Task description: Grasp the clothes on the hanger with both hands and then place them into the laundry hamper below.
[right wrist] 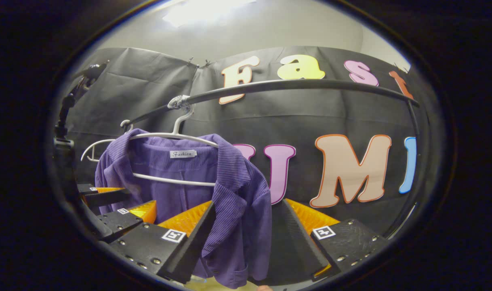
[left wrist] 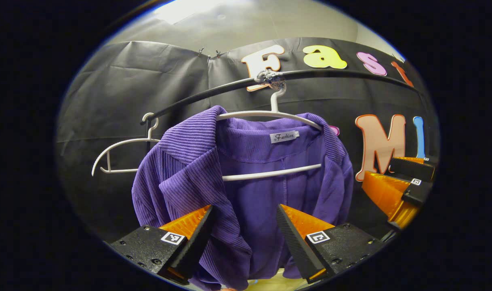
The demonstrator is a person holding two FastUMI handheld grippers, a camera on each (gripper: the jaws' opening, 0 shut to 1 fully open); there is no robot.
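We note a purple corduroy shirt (left wrist: 246,182) hanging open-fronted on a white hanger (left wrist: 270,115), whose hook sits over a dark curved rail (left wrist: 213,91) in front of the black cloth wall; a second, bare white hanger (left wrist: 120,153) hangs on the same rail beside it. In the left gripper view we see the left gripper (left wrist: 246,226) spread wide, its two fingers standing either side of the shirt's front panel; one finger lies against the ribbed left lapel, the other sits over the smoother lining, and we cannot tell whether either actually presses the cloth. Off at the right edge of that view the other gripper (left wrist: 403,182) shows, held near the shirt's far shoulder. In the right gripper view the right gripper (right wrist: 246,226) is likewise spread, its fingers flanking the hanging outer edge of the shirt (right wrist: 238,202), with the fabric draped down between them and not pinched. The left gripper (right wrist: 116,202) appears low at the left there, close against the shirt's other side. The shirt remains fully on its hanger (right wrist: 173,135) on the rail (right wrist: 294,85)
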